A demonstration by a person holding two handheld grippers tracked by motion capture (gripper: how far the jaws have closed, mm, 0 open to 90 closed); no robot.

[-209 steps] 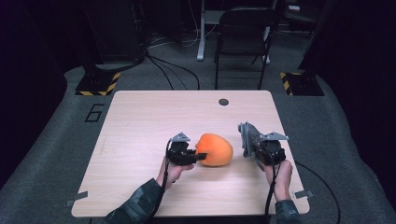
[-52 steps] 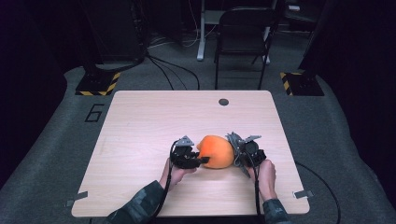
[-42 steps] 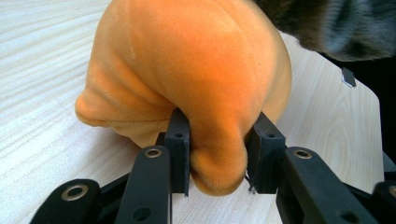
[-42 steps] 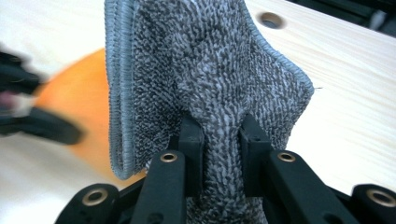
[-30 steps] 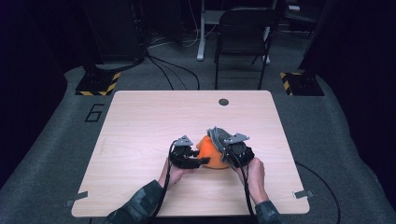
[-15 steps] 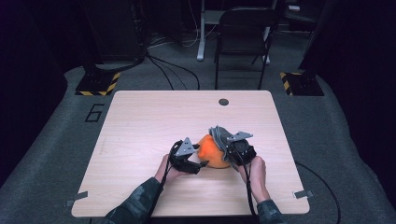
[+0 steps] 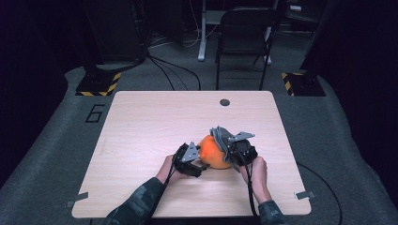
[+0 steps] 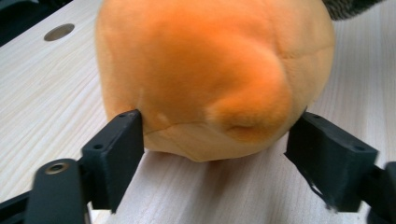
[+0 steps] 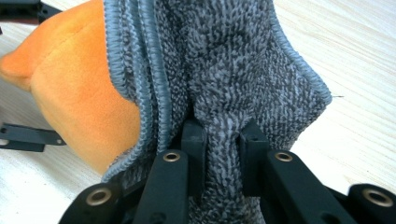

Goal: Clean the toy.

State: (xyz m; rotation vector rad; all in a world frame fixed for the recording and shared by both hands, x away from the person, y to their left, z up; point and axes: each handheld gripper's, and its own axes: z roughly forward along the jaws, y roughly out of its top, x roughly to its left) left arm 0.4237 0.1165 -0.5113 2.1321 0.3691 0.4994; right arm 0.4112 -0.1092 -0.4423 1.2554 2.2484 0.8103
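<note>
Wiping the orange plush near the table's front edge goes best with firm bracing: the left gripper, jaws just spread, flanks the plush's base unpinched, while the right gripper, clamped on the grey cloth, presses against its far side.

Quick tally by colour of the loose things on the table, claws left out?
Orange: 1, plush
Grey: 1, cloth
Total: 2
</note>
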